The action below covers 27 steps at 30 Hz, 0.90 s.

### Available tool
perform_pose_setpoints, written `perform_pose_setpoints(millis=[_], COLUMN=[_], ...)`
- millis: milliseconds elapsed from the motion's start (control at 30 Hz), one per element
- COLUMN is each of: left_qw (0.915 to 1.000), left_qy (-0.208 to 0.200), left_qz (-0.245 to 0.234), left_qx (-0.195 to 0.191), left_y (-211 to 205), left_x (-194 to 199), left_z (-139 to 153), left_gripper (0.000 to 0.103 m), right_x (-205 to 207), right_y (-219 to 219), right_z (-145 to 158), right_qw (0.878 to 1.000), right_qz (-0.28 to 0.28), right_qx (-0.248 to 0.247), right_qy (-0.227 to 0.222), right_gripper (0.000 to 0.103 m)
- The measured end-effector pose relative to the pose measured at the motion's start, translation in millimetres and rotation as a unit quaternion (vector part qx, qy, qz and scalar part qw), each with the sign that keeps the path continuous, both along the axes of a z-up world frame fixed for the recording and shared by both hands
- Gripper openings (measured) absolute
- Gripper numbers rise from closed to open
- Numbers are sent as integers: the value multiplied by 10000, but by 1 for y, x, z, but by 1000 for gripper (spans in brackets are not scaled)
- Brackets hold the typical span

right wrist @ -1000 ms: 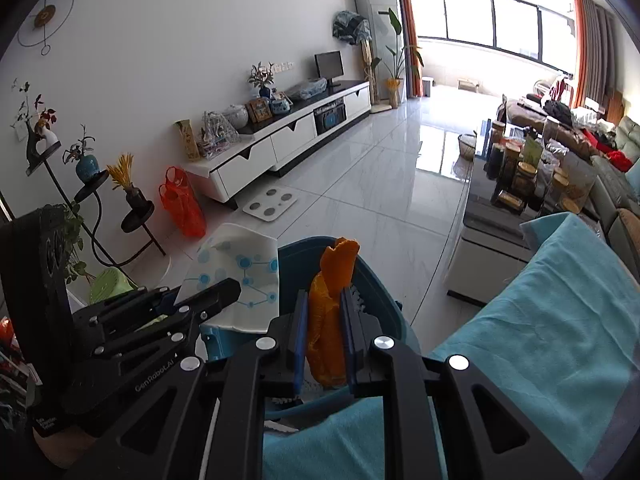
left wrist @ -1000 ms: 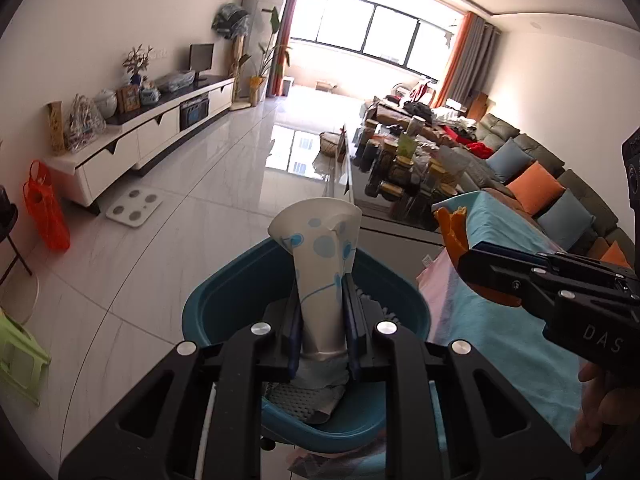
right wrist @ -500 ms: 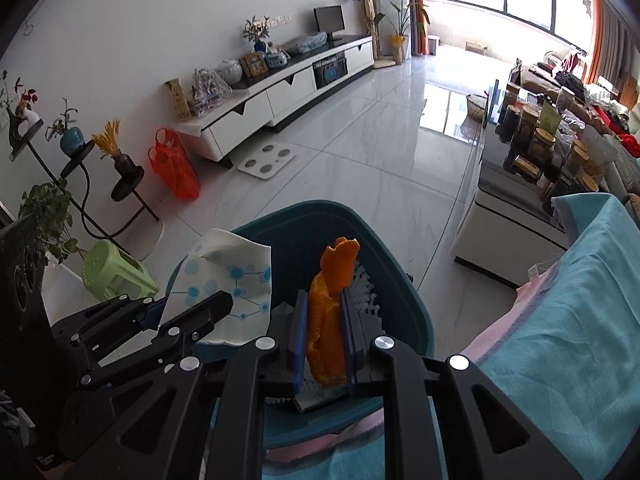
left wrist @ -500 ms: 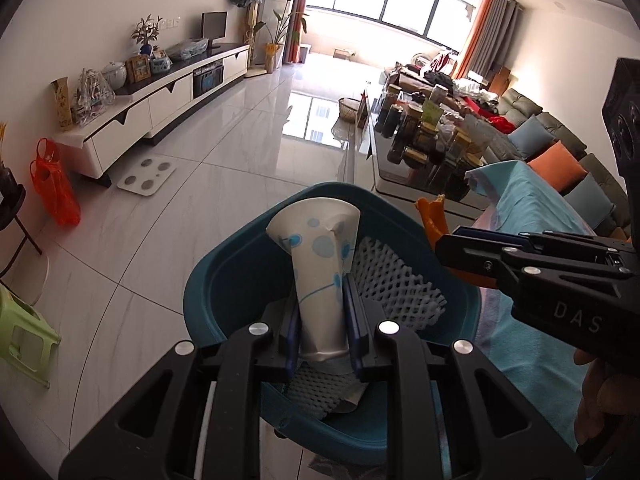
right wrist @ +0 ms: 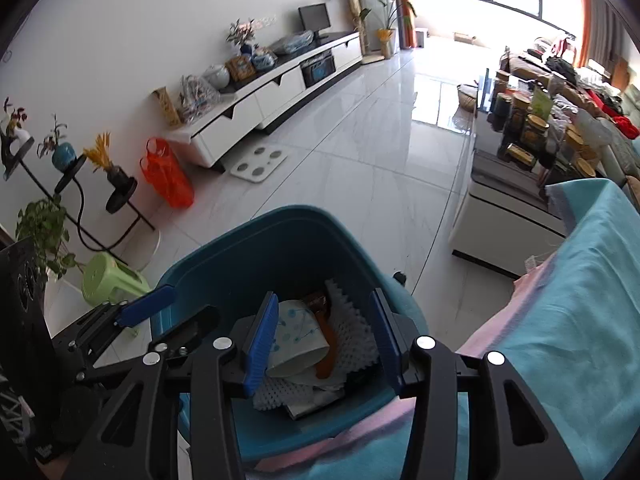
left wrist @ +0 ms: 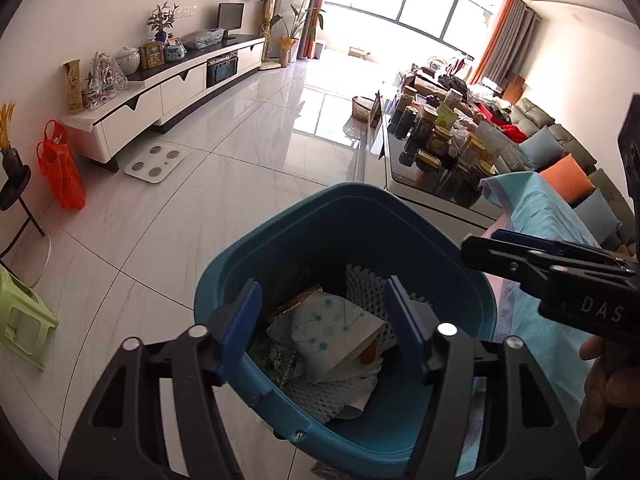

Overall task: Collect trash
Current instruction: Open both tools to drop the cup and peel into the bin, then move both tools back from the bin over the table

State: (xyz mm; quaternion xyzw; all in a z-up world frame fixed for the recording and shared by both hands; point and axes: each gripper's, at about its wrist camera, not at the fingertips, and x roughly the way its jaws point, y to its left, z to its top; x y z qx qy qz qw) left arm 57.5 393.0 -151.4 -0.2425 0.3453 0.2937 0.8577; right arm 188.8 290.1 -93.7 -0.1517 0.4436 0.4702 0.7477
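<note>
A teal bin (left wrist: 352, 216) (right wrist: 240, 248) stands on the floor beside the cloth-covered table. Inside it lie a white paper cup with blue dots (left wrist: 332, 334) (right wrist: 294, 338), an orange peel (right wrist: 326, 338) and white foam netting (left wrist: 362, 280) (right wrist: 354, 330). My left gripper (left wrist: 322, 312) hovers over the bin, its jaws opening with nothing pressed between them. My right gripper (right wrist: 322, 328) also hangs over the bin with jaws opening and nothing held. The right gripper shows at the right edge of the left wrist view (left wrist: 560, 272); the left gripper shows at the left of the right wrist view (right wrist: 160, 320).
A teal cloth (right wrist: 580, 300) covers the table at the right. A coffee table (left wrist: 432, 148) packed with jars stands beyond. A white TV cabinet (left wrist: 168, 88), a red bag (left wrist: 60, 172), a scale (left wrist: 156, 158) and a green stool (right wrist: 108, 280) line the left side.
Both grippers sank toward the bin and opened. The dotted paper cup left the left gripper and the orange peel left the right one; both now lie in the bin.
</note>
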Motion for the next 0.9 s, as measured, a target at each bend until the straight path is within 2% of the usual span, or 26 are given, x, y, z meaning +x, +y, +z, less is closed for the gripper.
perform_pose_setpoints(millis=[133,167,267,400,433,800,900], left_qw=[9999,9997,9990,9961,9948,9819,9772], left_qy=[-113,-190,-385,-722,-815,-1267,-1380], left_qz=[26,27,7,-115,-178,-996,-1220], left_qx=[110,124,226,500,578,993,1056], left_y=[-5,-8,-18,-38,-46,-134,-163], left_x=[-7,-7,-13,-18,-17,5,11], left_z=[11,15,29,56,63,114,125], left_gripper=[80,81,90,97,97,97,97], right_x=[6,8,9,7,7,0,-8], right_y=[-20,-25,-46,-82,-91,-202,-236], right_z=[9,12,23,42,45,74,80], right_qw=[9995,9992,9977,9927,9913,9660,9551], right_qz=[-197,-244,-409,-687,-770,-1821,-2137], right_qx=[235,304,501,782,813,1135,1227], right_qy=[-35,-48,-219,-615,-694,-1445,-1643], right_gripper=[47,48,53,65,70,95,96])
